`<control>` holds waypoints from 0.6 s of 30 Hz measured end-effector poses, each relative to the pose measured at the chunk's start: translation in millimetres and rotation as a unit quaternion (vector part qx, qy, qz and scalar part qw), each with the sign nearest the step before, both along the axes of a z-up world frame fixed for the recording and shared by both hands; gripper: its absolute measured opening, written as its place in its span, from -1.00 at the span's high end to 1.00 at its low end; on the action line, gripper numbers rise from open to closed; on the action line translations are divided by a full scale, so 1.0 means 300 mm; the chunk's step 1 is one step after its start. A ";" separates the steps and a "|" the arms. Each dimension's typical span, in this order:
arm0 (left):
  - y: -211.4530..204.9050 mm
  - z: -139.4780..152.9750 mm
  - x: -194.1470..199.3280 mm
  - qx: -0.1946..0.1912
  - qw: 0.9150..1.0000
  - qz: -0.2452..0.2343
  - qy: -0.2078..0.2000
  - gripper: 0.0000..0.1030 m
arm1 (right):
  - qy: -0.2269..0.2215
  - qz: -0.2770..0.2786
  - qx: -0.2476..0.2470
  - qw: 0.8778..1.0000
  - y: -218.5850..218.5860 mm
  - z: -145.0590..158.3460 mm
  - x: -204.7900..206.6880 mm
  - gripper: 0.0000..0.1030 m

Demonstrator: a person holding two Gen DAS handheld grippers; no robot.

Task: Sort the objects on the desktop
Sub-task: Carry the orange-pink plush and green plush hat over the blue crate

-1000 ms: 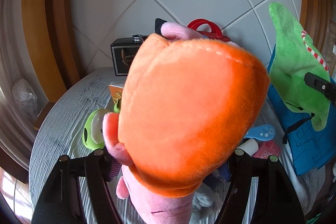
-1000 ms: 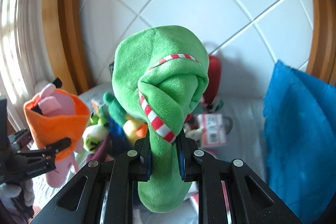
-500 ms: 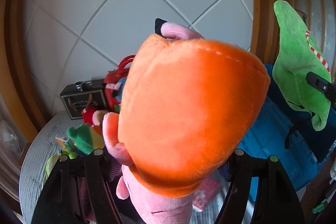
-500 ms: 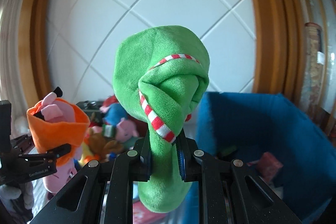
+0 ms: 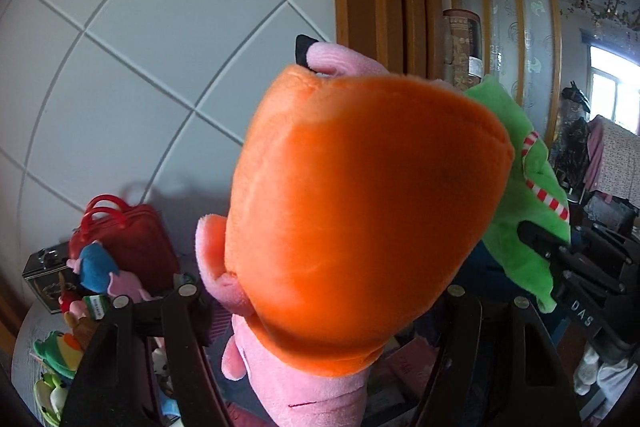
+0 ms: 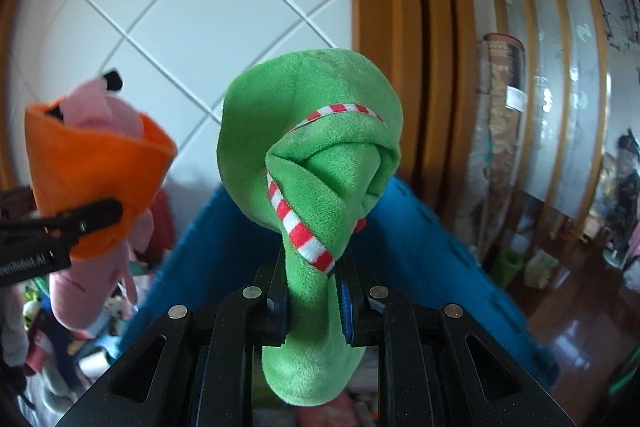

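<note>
My left gripper [image 5: 320, 307] is shut on a pink plush in an orange dress [image 5: 360, 219] and holds it up in the air; it fills the left wrist view. The same plush [image 6: 96, 167] shows at the left of the right wrist view. My right gripper [image 6: 312, 291] is shut on a green plush with a red-and-white striped trim [image 6: 316, 163], held upright above a blue fabric bin [image 6: 432, 255]. The green plush [image 5: 524, 195] also shows to the right of the orange dress in the left wrist view.
A pile of small plush toys [image 5: 96, 279], a red handbag [image 5: 124, 239] and a dark tin box [image 5: 44, 275] lie on the grey table at lower left. A white tiled wall is behind; wooden door frames [image 6: 404, 39] and a room lie to the right.
Both grippers have swung to the right with their plushes. The table and toy pile have slid to the left of view, and the blue bin now lies under the green plush.
</note>
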State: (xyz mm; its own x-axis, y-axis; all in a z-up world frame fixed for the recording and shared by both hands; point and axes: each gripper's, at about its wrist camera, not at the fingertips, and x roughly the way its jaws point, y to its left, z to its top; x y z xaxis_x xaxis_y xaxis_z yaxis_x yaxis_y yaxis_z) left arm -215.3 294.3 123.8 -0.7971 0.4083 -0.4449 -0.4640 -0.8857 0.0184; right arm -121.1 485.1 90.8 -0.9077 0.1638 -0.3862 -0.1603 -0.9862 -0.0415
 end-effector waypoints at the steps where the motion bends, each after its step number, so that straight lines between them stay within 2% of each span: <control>1: 0.037 0.004 -0.016 0.001 1.000 -0.006 -0.004 -0.37 | -0.004 -0.007 0.002 1.000 0.039 0.000 -0.006 0.64; 5: 0.165 0.002 -0.061 0.007 0.999 -0.022 -0.023 -0.37 | -0.019 -0.030 0.010 0.999 0.155 -0.004 -0.027 0.64; 11: 0.328 -0.066 -0.174 0.007 0.997 -0.046 -0.068 -0.37 | -0.042 -0.050 0.009 0.998 0.264 -0.033 -0.089 0.64; 15: 0.408 -0.168 -0.207 -0.027 0.992 -0.037 -0.116 -0.39 | -0.071 -0.040 0.007 0.997 0.270 -0.093 -0.113 0.64; 18: 0.439 -0.243 -0.242 -0.053 0.986 -0.026 -0.159 -0.42 | -0.103 -0.040 0.011 0.994 0.260 -0.152 -0.151 0.64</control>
State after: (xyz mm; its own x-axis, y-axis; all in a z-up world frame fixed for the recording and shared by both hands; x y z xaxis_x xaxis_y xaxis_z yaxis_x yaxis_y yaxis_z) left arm -288.0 425.9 50.9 -0.5900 0.3828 -0.7109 -0.5058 -0.8615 -0.0442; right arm -166.6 563.1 45.4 -0.7931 0.2432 -0.5584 -0.2245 -0.9690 -0.1031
